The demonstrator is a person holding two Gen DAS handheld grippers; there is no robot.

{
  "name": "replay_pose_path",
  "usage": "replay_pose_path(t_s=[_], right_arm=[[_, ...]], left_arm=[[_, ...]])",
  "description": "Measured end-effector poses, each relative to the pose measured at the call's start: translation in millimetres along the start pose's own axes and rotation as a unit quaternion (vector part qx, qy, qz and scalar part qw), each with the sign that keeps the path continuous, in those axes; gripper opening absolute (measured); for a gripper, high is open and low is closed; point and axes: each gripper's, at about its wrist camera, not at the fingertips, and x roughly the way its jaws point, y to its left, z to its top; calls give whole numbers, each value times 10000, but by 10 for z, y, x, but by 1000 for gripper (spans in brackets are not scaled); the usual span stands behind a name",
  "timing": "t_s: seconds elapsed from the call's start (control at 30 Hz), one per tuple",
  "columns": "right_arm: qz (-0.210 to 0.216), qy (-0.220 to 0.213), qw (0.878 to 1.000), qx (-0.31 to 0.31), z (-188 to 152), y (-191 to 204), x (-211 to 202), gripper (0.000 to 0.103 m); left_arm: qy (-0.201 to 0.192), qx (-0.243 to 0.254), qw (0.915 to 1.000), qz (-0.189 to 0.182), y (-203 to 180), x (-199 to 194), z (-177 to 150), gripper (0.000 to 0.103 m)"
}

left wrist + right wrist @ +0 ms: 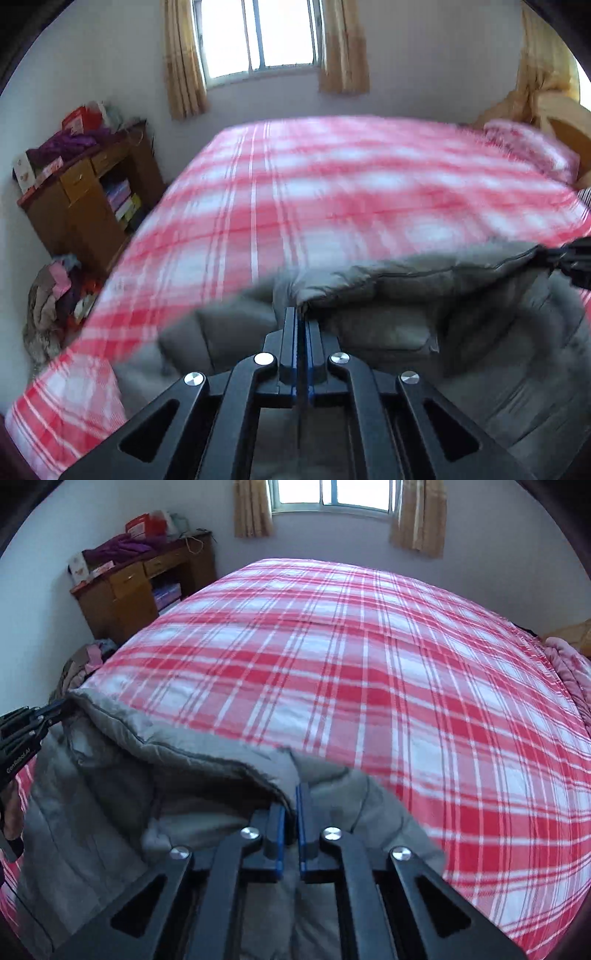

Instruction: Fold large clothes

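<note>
A grey padded jacket (424, 325) lies at the near edge of a bed with a red and white plaid sheet (295, 192). My left gripper (301, 314) is shut on one end of the jacket's raised edge. My right gripper (293, 794) is shut on the other end of that edge; it also shows at the right rim of the left wrist view (572, 258). The left gripper shows at the left of the right wrist view (55, 709). The jacket (147, 775) hangs in folds between and below both grippers. The left wrist view is blurred by motion.
A wooden desk (85, 192) with boxes and purple cloth stands at the left wall. A heap of clothes (55, 302) lies on the floor below it. A pink pillow (532, 147) and headboard are at the far right. A curtained window (258, 37) is behind the bed.
</note>
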Motion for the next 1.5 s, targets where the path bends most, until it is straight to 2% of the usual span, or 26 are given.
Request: replay_pose_path(t_s=[0.07,0.13,0.27,0.33,0.37,0.4,0.43,0.47,0.5,0.53,0.57,0.63,0.73,0.8,0.9,0.97,1.03,1.13,1.27,1.33,1.5], right_arm=[[-59,88,9999,-32,-195,44,139,5],[-143,175,9997,18,-301,35,284,5],[-209,178,9995,126,-382,12,416,5],[-198,182,9995,134,-354,-1,373,5],[-169,154,9996,134,-324,-19,322,5],[-143,144,9997,122,-327,-33,275,15],[-124,187,9997,108,-319,-63,226,34],[-127,216,9996,90,-335,-85,187,42],[-159,223,9996,45,-358,-115,120,49],[-179,190,9997,5,-387,-150,35,50],[-198,175,9996,-15,-417,-190,-49,50],[-305,129,9994,21,-451,-254,-183,50],[-334,-237,9987,314,-381,-333,-405,50],[-222,-573,9965,565,-256,-289,-483,49],[81,-914,9927,780,-70,-81,-411,45],[314,-905,9919,839,-8,72,-224,45],[298,-867,9930,740,-37,239,23,45],[324,-579,9953,710,-181,357,344,44],[358,-460,9961,662,-362,345,572,41],[354,-447,9965,605,-379,329,598,41],[319,-377,9973,553,-381,330,661,41]], left_arm=[[204,-9,9997,151,-9,167,-172,2],[292,-139,9994,136,9,263,-235,2],[315,-167,9992,193,-2,224,-169,3],[353,-139,9991,205,13,83,-129,5],[349,-110,9990,244,24,13,-108,11],[344,-89,9987,366,44,-76,-88,19],[275,-66,9985,467,66,-167,-82,46],[130,-74,9983,568,99,-286,-86,74],[-108,-131,9975,686,150,-453,-70,85],[-283,-160,9970,700,181,-571,-79,92],[-520,-170,9965,634,218,-708,-52,92],[-760,-260,9945,668,252,-829,75,92],[-962,-467,9919,690,177,-782,339,92],[-949,-602,9908,749,76,-673,442,92],[-760,-557,9892,1119,-131,-331,499,92],[-545,-497,9883,1335,-194,-53,420,92],[-205,-399,9847,1682,-211,208,261,92],[265,-716,9863,1466,-55,437,40,92],[406,-790,9872,1325,-33,541,-22,93],[558,-737,9870,1313,-62,620,-54,93],[631,-734,9867,1306,-88,687,-61,94]])
